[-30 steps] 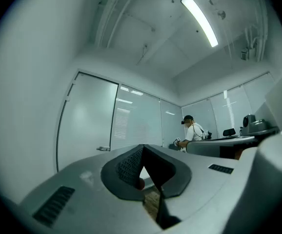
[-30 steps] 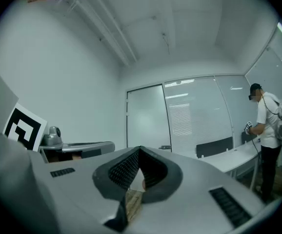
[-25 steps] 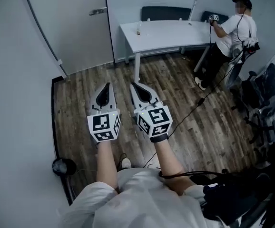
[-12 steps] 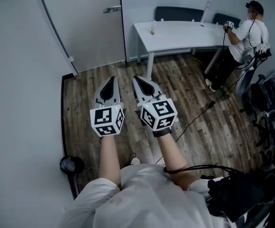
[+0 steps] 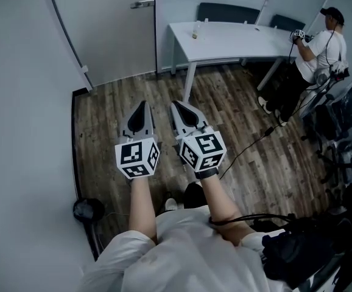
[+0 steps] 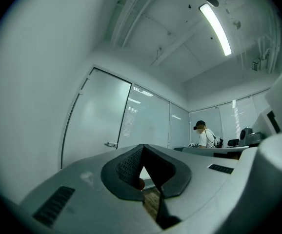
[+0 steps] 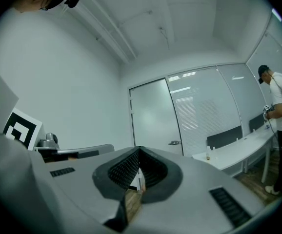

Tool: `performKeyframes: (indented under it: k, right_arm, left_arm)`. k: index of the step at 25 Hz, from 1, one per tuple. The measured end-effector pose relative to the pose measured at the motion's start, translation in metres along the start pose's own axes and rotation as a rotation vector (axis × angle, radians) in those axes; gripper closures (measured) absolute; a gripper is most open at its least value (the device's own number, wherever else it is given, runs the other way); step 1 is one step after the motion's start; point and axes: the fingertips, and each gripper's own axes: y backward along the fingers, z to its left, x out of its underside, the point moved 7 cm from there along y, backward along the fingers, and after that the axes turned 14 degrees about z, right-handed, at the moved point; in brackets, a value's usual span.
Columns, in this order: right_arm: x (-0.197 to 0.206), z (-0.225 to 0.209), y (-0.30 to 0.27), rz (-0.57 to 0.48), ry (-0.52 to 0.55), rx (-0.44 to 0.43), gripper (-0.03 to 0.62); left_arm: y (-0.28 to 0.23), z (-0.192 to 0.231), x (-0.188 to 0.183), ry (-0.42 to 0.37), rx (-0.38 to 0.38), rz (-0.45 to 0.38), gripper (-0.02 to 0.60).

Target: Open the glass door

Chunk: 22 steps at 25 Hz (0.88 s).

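Note:
The frosted glass door stands closed at the back of the room, with a metal lever handle near its right edge. The same door and its handle show in the left gripper view, and the door with its handle in the right gripper view. My left gripper and right gripper are held side by side over the wood floor, both shut and empty, well short of the door and pointing towards it.
A white table with a small bottle stands right of the door, dark chairs behind it. A person works at its far right end. Office chairs and a cable lie on the right. A grey wall runs along the left.
Both grippers have travelled forward together towards the door, staying shut. The door and table sit closer and more to the right in the head view.

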Motion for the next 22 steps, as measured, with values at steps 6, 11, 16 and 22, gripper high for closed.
performKeyframes:
  k: [6, 11, 16, 22]
  right_arm:
    - [0.003, -0.015, -0.034, 0.029, -0.005, -0.038, 0.592]
    - [0.003, -0.032, -0.068, 0.019, -0.010, -0.089, 0.592]
    - [-0.023, -0.084, -0.108, -0.035, -0.025, -0.120, 0.592]
    - [-0.063, -0.131, -0.143, -0.108, 0.021, -0.148, 0.592]
  left_arm:
    - [-0.027, 0.007, 0.005, -0.008, -0.030, 0.029, 0.592]
    - [-0.057, 0.024, 0.003, 0.000, -0.085, 0.029, 0.592]
    - [-0.117, 0.021, -0.022, -0.034, -0.114, -0.006, 0.592]
    - [-0.171, 0.020, -0.050, -0.020, -0.137, -0.072, 0.592]
